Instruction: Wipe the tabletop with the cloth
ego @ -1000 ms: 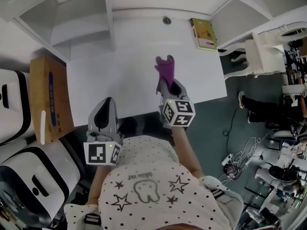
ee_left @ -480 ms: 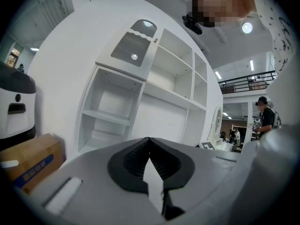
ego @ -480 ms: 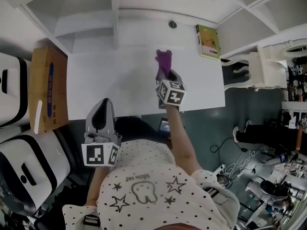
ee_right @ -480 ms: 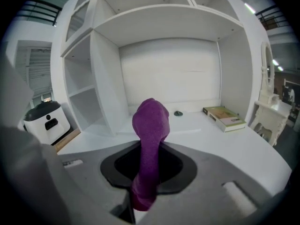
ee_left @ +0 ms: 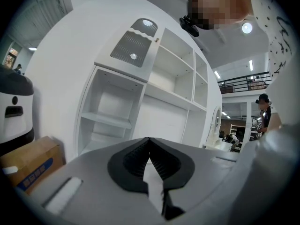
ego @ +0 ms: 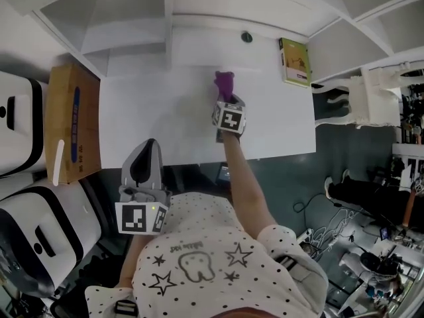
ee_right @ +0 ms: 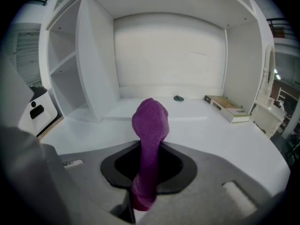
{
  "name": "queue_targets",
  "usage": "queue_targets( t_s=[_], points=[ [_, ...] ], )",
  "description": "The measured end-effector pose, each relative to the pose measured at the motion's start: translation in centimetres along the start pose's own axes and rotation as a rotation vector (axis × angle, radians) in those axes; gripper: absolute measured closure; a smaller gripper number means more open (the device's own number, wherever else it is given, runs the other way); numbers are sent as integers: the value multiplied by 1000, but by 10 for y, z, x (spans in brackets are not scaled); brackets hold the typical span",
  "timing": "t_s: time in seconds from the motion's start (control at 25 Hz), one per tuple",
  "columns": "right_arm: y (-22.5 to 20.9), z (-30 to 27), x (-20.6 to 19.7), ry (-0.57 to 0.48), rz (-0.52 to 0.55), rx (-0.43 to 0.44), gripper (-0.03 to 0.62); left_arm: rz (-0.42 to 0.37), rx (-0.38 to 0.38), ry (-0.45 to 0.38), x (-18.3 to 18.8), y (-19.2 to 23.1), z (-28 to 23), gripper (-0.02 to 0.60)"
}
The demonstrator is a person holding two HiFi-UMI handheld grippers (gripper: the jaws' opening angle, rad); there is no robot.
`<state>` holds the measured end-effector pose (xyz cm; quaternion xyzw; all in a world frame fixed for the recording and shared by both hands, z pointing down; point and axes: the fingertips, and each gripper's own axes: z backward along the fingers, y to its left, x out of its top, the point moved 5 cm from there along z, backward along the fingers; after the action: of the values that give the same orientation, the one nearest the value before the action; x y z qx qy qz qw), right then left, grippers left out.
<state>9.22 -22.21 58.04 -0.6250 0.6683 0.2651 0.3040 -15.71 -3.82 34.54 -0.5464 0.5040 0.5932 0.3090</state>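
The right gripper (ee_right: pixel 149 162) has its jaws closed on the purple cloth (ee_right: pixel 150 125), which runs down between them as a narrow strip and bunches into a rounded knob beyond the tips. From above, that gripper is reached out at arm's length over the white tabletop (ego: pixel 152 111), and the cloth (ego: pixel 224 85) pokes out ahead of it towards the far edge of the top. Whether the fabric is actually pressing on the surface, I cannot tell from here.

The left gripper (ee_left: pixel 150 142) has its jaws together at the tips with nothing between them. It is held back near the person's body, just off the near edge of the table, well apart from the other one (ego: pixel 227 111).

At the far right corner of the tabletop lies a green book (ego: pixel 295 61), and a small dark round thing (ego: pixel 246 37) sits near the back. White shelving (ee_right: pixel 93 55) rises behind the table. A cardboard box (ego: pixel 69 128) stands just beside the table's left edge, and a white chair (ego: pixel 371 95) is off to the right.
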Motion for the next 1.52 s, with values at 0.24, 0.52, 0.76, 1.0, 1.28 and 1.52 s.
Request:
queue_targets(
  t_s=[0.24, 0.52, 0.76, 1.0, 1.28, 1.52],
  points=[
    [9, -15, -12, 42, -3, -34, 522, 3, -30, 21, 2, 14, -9, 588],
    [19, -20, -23, 68, 64, -56, 522, 15, -33, 66, 0, 30, -17, 586],
    [27, -25, -23, 74, 98, -59, 522, 24, -18, 68, 3, 44, -11, 588],
    [44, -25, -23, 81, 111, -63, 526, 27, -15, 65, 6, 58, -2, 588],
    [70, -25, -24, 85, 119, -49, 526, 22, -25, 59, 7, 72, 5, 588],
    [91, -25, -25, 99, 139, -34, 526, 18, -42, 56, 8, 79, 9, 586]
  ],
)
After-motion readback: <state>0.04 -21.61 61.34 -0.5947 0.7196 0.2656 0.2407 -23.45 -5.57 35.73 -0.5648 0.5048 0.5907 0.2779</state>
